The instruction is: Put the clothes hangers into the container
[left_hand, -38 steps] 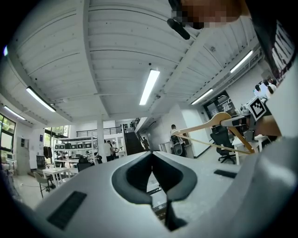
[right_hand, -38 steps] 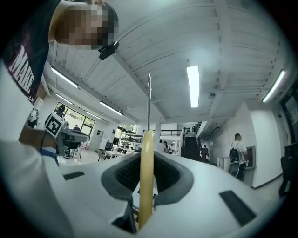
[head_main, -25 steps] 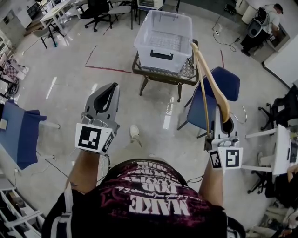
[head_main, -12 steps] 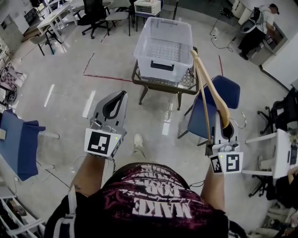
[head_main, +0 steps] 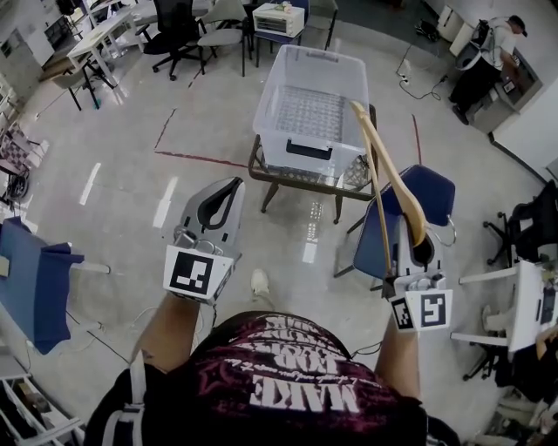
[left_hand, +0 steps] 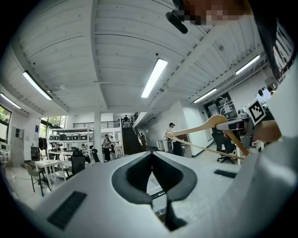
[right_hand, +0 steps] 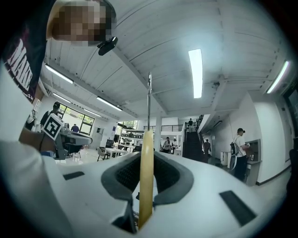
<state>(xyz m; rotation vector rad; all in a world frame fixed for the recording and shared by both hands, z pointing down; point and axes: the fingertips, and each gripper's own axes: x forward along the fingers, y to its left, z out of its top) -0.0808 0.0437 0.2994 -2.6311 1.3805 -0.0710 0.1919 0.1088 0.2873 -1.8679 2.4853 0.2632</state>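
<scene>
My right gripper (head_main: 413,232) is shut on a wooden clothes hanger (head_main: 390,170), whose long arm sticks out ahead toward the container. In the right gripper view the hanger (right_hand: 145,176) stands edge-on between the jaws, with its metal hook rising above. The container (head_main: 310,106) is a clear plastic bin with nothing visible inside, sitting on a low metal table (head_main: 296,177) ahead of me. My left gripper (head_main: 232,183) is held out level at the left, shut, with nothing in it. The left gripper view also catches the hanger (left_hand: 205,128) off to its right.
A blue chair (head_main: 418,202) stands just right of the low table, under the hanger. Another blue seat (head_main: 35,283) is at the far left and a white table (head_main: 528,292) at the far right. Desks and office chairs (head_main: 179,22) line the back. A person (head_main: 486,54) stands at the upper right.
Both grippers have moved forward with me toward the low table, so the container and blue chair sit nearer. The hanger stays held in the right gripper.
</scene>
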